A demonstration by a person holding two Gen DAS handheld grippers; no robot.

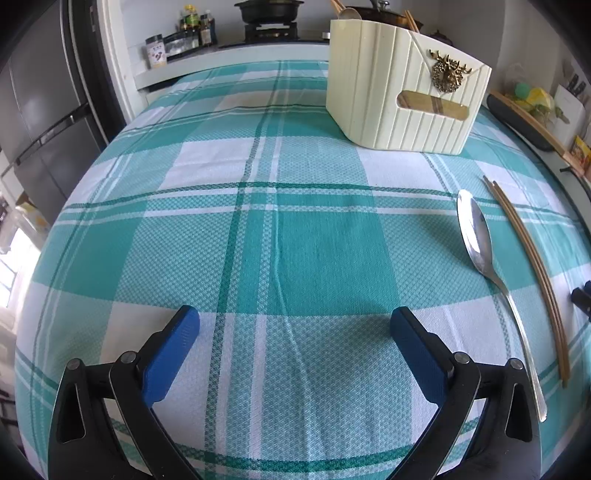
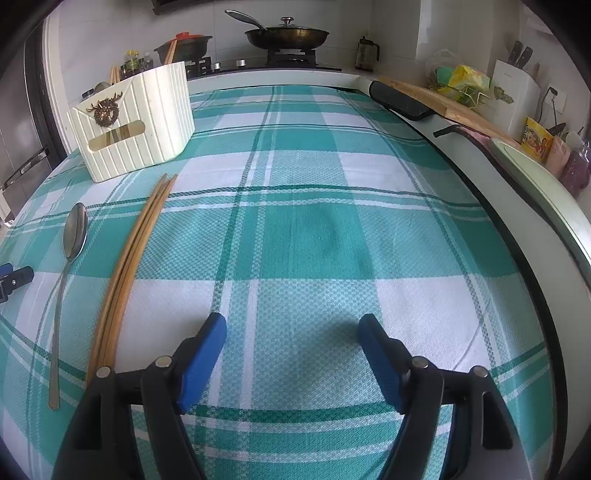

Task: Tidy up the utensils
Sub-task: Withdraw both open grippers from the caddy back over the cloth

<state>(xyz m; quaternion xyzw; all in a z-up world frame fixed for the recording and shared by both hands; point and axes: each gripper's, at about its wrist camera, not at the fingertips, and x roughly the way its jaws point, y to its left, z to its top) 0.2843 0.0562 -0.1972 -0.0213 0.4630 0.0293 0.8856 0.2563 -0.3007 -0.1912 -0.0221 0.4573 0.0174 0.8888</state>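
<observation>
Left gripper (image 1: 295, 325) jaws spread wide, empty, above checked cloth (image 1: 258, 240) on tabletop. Right gripper (image 2: 291, 332) jaws parted less, likewise empty. Spoon (image 1: 480, 240) and chopsticks (image 1: 532, 258) lay side by side near the cream utensil holder (image 1: 402, 88), nearer the grippers. More utensils stood upright inside that holder.

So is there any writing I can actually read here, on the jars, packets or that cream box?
Nothing can be read as text.
Jar label: printed, too blurred.
Yellow packet: a picture and print, too small.
White knife block: faint mark, unreadable.
Sauce bottles: labels too small.
Cream box: no words, only a gold deer-head ornament.
</observation>
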